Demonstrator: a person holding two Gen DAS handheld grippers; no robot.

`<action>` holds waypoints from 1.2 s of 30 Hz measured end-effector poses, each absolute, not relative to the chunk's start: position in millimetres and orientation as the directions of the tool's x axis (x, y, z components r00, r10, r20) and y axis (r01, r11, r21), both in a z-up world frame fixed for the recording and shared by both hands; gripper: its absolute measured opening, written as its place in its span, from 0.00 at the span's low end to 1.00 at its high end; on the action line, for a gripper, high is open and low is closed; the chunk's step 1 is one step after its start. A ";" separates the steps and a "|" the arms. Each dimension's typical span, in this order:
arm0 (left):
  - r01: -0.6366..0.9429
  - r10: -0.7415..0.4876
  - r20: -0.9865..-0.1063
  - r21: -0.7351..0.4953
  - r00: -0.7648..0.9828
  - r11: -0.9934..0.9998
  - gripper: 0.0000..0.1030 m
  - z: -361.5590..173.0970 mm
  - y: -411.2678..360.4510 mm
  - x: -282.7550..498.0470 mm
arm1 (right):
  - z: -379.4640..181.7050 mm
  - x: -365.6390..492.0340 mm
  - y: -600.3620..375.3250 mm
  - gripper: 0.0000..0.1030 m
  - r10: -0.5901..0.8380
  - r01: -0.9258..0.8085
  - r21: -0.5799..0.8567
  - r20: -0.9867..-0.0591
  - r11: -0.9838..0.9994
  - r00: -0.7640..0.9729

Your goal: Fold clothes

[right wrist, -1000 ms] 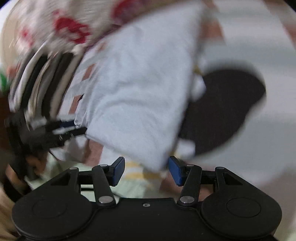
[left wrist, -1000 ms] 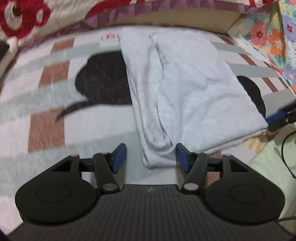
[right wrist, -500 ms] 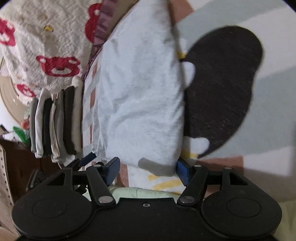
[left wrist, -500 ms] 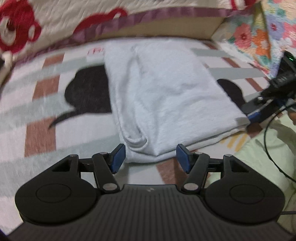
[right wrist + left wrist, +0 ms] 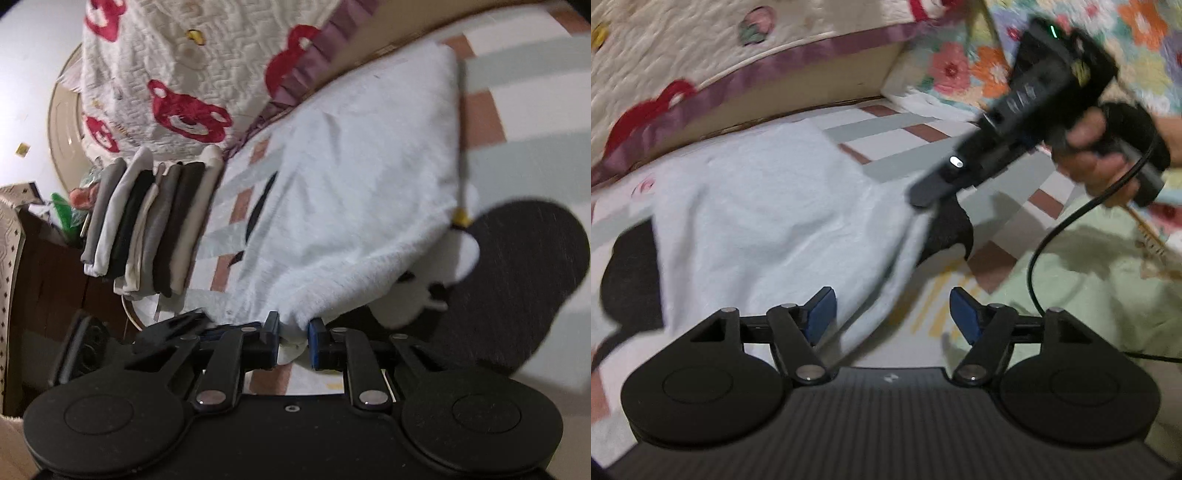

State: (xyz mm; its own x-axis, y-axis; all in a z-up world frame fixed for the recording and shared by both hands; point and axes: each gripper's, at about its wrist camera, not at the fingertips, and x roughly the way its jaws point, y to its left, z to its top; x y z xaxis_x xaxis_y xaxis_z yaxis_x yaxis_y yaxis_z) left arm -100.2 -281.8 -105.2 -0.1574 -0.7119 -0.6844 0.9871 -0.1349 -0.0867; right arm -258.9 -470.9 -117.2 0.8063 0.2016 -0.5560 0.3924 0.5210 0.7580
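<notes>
A light grey garment [image 5: 775,214] lies folded on a striped mat [image 5: 886,127]. My left gripper [image 5: 892,314] is open at its near edge, and the cloth's hem runs between the fingers close to the left pad [image 5: 820,314]. The right gripper [image 5: 293,338] is shut on the near corner of the garment [image 5: 351,184], which bunches between its blue pads. In the left wrist view the right gripper [image 5: 997,147], held by a hand [image 5: 1100,162], lifts that corner above the mat.
A stack of folded clothes [image 5: 147,221] stands at the left beside a bed cover with red bears [image 5: 184,92]. A floral quilt [image 5: 960,66] and pale green cloth [image 5: 1089,277] lie at the right. A black cable [image 5: 1045,243] hangs from the right gripper.
The right gripper went from open around the garment's corner to shut on it, and the corner has lifted. The left gripper slid right along the near edge and stayed open.
</notes>
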 end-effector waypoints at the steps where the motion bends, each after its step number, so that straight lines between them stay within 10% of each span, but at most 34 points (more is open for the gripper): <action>1: 0.991 -0.712 -0.690 -0.050 -0.127 -0.128 0.67 -108.7 -289.6 -104.4 | -114.1 -255.6 -471.3 0.18 0.210 0.384 0.743 -0.567 0.548 0.797; 4: 0.994 -0.713 -0.702 0.070 -0.013 -0.086 0.61 -119.0 -311.8 -111.1 | -102.5 -245.6 -469.8 0.18 0.208 0.367 0.681 -0.607 0.633 0.767; 8: 0.998 -0.728 -0.686 0.025 -0.023 -0.055 0.17 -116.7 -322.5 -91.7 | -79.5 -243.5 -461.8 0.22 0.183 0.285 0.561 -0.635 0.777 0.751; 16: 0.986 -0.722 -0.679 -0.161 -0.136 -0.034 0.12 -108.3 -327.5 -59.1 | -66.0 -253.4 -410.2 0.52 -0.190 0.011 -0.253 -0.695 0.967 0.694; 23: 0.981 -0.735 -0.663 -0.194 -0.144 -0.017 0.09 -106.8 -320.3 -58.5 | -90.7 -216.0 -403.1 0.57 -0.158 -0.156 -0.401 -0.646 0.903 0.747; 25: 0.983 -0.739 -0.663 -0.182 -0.121 0.003 0.17 -107.7 -313.2 -56.6 | -95.8 -202.5 -405.3 0.59 -0.166 -0.141 -0.402 -0.637 0.905 0.753; 26: 0.984 -0.742 -0.660 -0.178 -0.117 0.003 0.37 -107.8 -308.7 -55.2 | -99.2 -195.9 -408.4 0.54 -0.169 -0.127 -0.391 -0.638 0.912 0.751; 28: 0.976 -0.755 -0.638 -0.216 -0.152 -0.014 0.53 -108.0 -295.2 -52.2 | -97.5 -194.3 -418.6 0.19 -0.113 -0.104 -0.292 -0.639 0.951 0.761; 36: 0.993 -0.741 -0.663 0.105 0.105 0.048 0.61 -123.3 -252.6 -55.8 | -68.3 -217.6 -428.6 0.12 -0.091 0.041 -0.100 -0.575 0.994 0.813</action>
